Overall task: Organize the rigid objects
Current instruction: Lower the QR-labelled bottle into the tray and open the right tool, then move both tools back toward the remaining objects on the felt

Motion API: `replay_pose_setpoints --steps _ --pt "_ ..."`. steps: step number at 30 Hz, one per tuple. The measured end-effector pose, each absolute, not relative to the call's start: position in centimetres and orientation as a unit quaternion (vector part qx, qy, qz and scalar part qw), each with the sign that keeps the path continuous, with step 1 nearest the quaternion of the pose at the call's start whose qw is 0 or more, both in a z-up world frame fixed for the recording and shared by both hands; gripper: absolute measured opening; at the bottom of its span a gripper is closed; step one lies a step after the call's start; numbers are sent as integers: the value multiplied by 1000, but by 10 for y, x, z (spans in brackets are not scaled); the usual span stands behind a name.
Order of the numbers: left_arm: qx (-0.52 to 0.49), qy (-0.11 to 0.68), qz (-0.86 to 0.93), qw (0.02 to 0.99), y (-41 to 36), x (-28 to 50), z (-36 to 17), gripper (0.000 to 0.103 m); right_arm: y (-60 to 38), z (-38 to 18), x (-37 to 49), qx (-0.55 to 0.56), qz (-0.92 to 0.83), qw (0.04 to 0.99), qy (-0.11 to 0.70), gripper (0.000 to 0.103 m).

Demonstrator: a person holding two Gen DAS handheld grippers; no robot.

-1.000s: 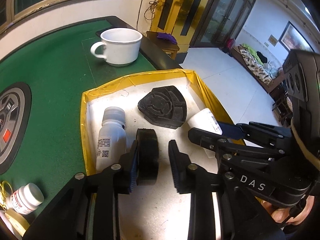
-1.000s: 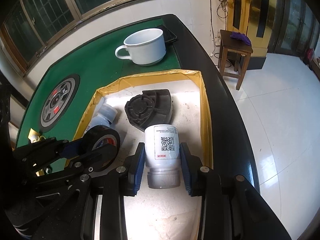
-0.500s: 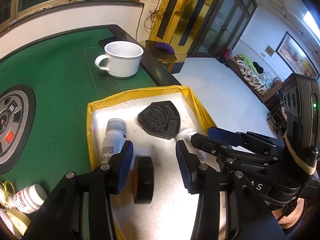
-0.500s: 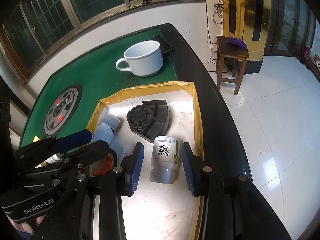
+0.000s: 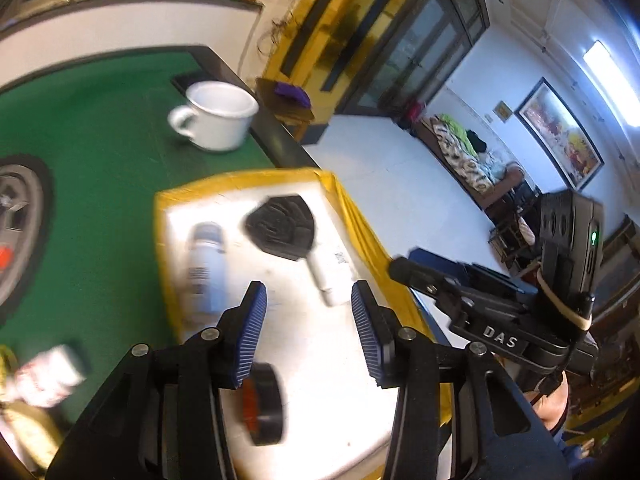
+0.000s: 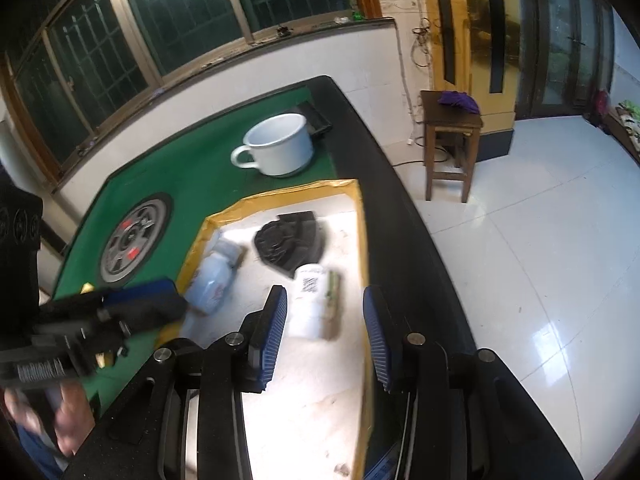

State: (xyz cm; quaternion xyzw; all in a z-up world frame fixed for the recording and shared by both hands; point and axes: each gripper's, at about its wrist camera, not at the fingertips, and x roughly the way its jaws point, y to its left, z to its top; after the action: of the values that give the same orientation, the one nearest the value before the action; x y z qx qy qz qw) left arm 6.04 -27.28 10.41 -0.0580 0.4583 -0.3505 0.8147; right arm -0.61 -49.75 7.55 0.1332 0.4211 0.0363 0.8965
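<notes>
Near the yellow tray's (image 5: 360, 236) left edge a white bottle (image 5: 206, 268) lies flat; the tape roll (image 5: 264, 408) stands on edge by the near edge, beneath the left gripper (image 5: 306, 334), jaws parted, empty. The right gripper (image 6: 325, 338) is likewise parted above the QR bottle (image 6: 308, 304). All look light, stiff and slick; take bottles across the body

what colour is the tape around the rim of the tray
Yellow. The tray rim is edged with yellow tape all round, clearest in the right wrist view.
</notes>
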Motion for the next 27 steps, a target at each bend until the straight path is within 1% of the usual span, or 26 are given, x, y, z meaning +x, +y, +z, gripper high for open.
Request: replay_pose_setpoints --steps 2,5,10,14,20,24,27 --pt "-61 446 -338 826 -257 57 112 42 -491 77 -10 134 50 897 417 36" --pt "-63 434 -330 836 -242 50 118 42 -473 77 -13 140 89 895 415 43" --pt "-73 421 -318 846 -214 40 122 42 -437 74 -22 117 126 895 412 44" --pt "-74 421 -309 849 -198 33 117 42 -391 66 -32 70 161 888 424 44" --pt "-70 410 -295 860 -162 20 114 42 -338 44 -54 -38 194 873 446 44" --pt "-84 399 -278 870 -125 12 113 42 -360 34 -62 -62 131 878 455 46" --pt "-102 395 -262 875 -96 8 109 43 -394 37 -60 -30 80 886 456 46"
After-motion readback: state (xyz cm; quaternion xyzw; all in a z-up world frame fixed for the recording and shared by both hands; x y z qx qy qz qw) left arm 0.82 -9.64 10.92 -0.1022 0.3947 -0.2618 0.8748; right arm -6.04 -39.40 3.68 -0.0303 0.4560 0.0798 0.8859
